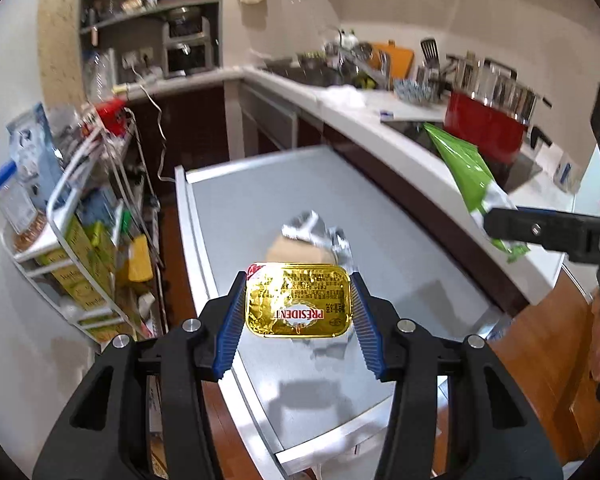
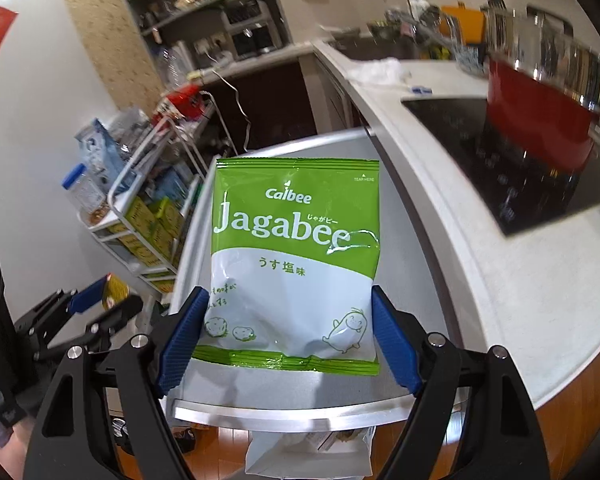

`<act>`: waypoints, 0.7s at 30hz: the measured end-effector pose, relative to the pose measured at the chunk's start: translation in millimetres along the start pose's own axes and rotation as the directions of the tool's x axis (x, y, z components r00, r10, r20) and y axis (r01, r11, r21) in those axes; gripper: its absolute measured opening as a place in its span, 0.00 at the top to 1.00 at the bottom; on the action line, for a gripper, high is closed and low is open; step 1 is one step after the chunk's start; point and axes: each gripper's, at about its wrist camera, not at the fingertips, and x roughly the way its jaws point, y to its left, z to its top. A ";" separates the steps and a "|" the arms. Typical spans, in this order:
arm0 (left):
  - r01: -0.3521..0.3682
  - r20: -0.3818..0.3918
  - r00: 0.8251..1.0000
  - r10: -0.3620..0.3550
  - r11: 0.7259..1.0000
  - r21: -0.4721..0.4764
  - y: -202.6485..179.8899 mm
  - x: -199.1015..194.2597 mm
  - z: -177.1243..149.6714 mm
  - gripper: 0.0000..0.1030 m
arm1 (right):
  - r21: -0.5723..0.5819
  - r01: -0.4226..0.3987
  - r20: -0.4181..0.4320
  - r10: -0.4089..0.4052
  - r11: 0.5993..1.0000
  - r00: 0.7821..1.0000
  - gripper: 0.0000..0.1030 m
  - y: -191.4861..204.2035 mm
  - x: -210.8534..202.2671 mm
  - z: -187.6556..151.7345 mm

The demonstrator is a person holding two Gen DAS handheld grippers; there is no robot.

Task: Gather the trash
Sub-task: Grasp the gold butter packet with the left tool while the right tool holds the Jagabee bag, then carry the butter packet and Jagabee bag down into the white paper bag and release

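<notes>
My left gripper (image 1: 298, 300) is clamped on a flat rectangular gold-foil butter packet (image 1: 298, 300) printed "PRESIDENT", its blue ribbed pads (image 1: 231, 328) pressing the packet's two short ends and holding it up above the grey-topped table with a pale metal rim (image 1: 228, 208). Past the packet, on that table, lie a crumpled piece of silver foil (image 1: 314, 228) and a tan, cardboard-coloured item (image 1: 296, 250) touching it; what the tan item is, I cannot tell. My right gripper (image 2: 290, 332) grips a green and white plastic snack bag (image 2: 296, 256) marked "Calbee Jagabee", the pads squeezing its lower sides so the bag stands upright above the same table (image 2: 284, 412). From the left wrist camera the bag (image 1: 466, 172) shows to the right, near the white kitchen counter (image 1: 384, 136), pinched in the black fingers (image 1: 540, 230) of my right tool. A red pot (image 2: 540, 116) sits on the black cooktop (image 2: 540, 184) set into that counter.
</notes>
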 end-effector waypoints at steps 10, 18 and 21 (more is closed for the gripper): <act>-0.017 0.101 0.995 0.017 1.000 -0.002 -11.9 -49.2 9.3 0.51 | -0.100 0.014 0.049 -0.009 0.995 0.999 0.24 12.4 -48.5 -15.9; -0.011 0.117 0.993 0.009 1.000 0.012 -23.4 -70.2 1.7 0.51 | -0.108 0.011 0.040 -0.007 0.994 0.999 0.24 8.9 -68.1 -36.5; -0.004 0.112 0.994 0.002 1.000 0.015 -25.8 -75.7 -2.7 0.51 | -0.122 0.004 0.033 0.000 0.993 0.999 0.24 8.5 -74.9 -43.5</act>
